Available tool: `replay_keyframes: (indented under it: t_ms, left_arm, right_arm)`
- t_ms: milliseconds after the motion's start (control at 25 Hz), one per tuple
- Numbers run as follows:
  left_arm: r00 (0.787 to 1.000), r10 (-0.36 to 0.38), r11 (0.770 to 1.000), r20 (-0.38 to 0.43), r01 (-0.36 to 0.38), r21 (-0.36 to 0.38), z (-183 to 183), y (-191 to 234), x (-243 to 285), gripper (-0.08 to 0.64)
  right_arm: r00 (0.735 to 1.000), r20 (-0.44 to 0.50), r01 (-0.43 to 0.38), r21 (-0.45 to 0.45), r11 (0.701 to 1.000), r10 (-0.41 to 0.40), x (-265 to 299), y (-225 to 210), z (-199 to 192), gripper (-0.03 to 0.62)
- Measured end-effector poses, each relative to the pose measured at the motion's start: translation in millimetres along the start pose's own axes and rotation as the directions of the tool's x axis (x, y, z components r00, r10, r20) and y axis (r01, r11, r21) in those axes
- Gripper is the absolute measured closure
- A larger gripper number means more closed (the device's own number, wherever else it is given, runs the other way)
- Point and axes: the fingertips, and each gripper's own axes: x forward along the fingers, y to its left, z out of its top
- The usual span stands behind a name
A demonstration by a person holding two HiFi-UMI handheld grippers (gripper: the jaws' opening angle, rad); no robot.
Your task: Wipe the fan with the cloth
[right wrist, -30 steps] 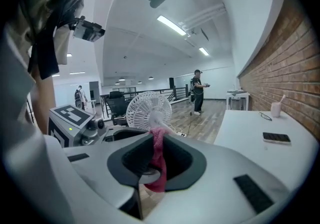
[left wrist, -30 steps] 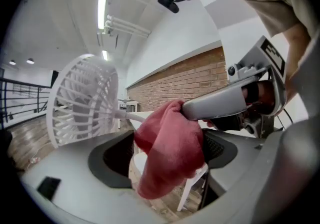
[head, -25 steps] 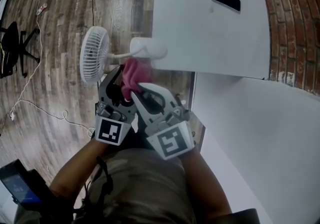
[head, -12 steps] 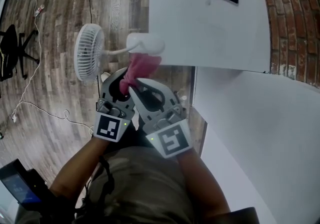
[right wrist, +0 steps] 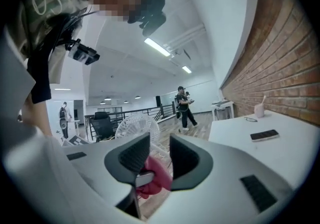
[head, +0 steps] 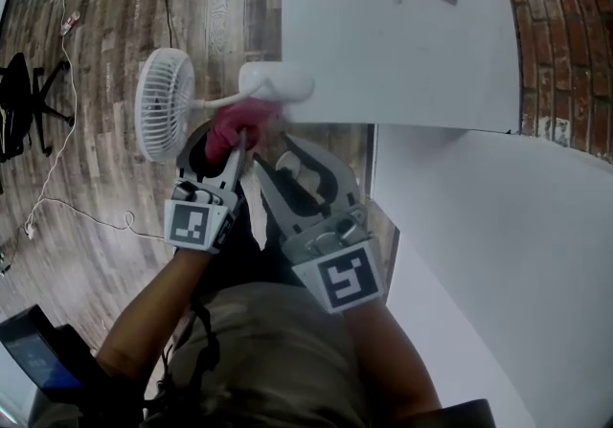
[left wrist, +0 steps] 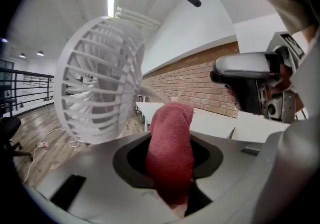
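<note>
Left gripper (left wrist: 169, 155), jaws just closing, is clenching the cloth (left wrist: 170, 133) just beside the stem of the fan (left wrist: 100, 82), ready for wiping. I'm judging the right gripper (right wrist: 160, 154), jaws just opening, is releasing and empty.

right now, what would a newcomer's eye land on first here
The pink cloth stands out, between the jaws of the left hand-held gripper, which have just been closing on it. Right beside it is the white fan, its head out over the wood floor past the white table edge.
</note>
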Motion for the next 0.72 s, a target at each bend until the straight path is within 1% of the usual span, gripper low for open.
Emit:
replay_keyframes:
  t_ms: [80, 160, 280, 400, 440, 480, 520, 560, 640, 720]
  left_arm:
    - [1.0, 0.013, 1.0, 0.022, -0.012, -0.003, 1, 6, 3, 0.428]
    - [0.999, 0.034, 0.999, 0.019, -0.033, -0.042, -2, 11, 9, 0.429]
    - [0.998, 0.06, 0.993, 0.017, -0.057, -0.107, -3, 19, 18, 0.429]
    - [0.996, 0.083, 0.971, 0.031, -0.074, -0.226, 4, 25, 22, 0.428]
    - [0.996, 0.085, 0.963, 0.038, -0.072, -0.259, 6, 24, 21, 0.43]
    - [0.996, 0.083, 0.959, 0.043, -0.068, -0.276, 8, 22, 20, 0.43]
    - [0.996, 0.078, 0.96, 0.046, -0.063, -0.274, 10, 18, 20, 0.43]
    - [0.996, 0.07, 0.965, 0.049, -0.055, -0.257, 12, 13, 20, 0.428]
    - [0.997, 0.045, 0.982, 0.057, -0.034, -0.188, 18, 0, 22, 0.429]
    - [0.997, 0.034, 0.992, 0.062, -0.026, -0.124, 25, -8, 24, 0.43]
  right_arm:
    - [0.997, 0.053, 0.049, 0.001, 0.999, -0.049, -4, -10, 13, 0.59]
    - [0.996, 0.062, 0.058, -0.007, 0.998, -0.057, -2, -12, 16, 0.592]
    - [0.998, 0.041, 0.042, -0.016, 0.999, -0.042, 2, -9, 12, 0.592]
    - [0.999, 0.013, 0.043, -0.016, 0.999, -0.042, 2, -7, 5, 0.592]
    - [0.999, 0.006, 0.042, -0.015, 0.999, -0.042, 1, -6, 3, 0.592]
    - [0.999, 0.0, 0.04, -0.017, 0.999, -0.04, 1, -6, 1, 0.592]
    - [0.999, -0.005, 0.038, -0.02, 0.999, -0.038, 0, -6, -1, 0.592]
    - [0.999, -0.011, 0.035, -0.024, 0.999, -0.035, 0, -6, -3, 0.592]
    - [0.999, -0.018, 0.032, -0.025, 0.999, -0.033, -1, -8, -6, 0.592]
    - [0.999, -0.021, 0.032, -0.025, 0.999, -0.032, -2, -9, -7, 0.592]
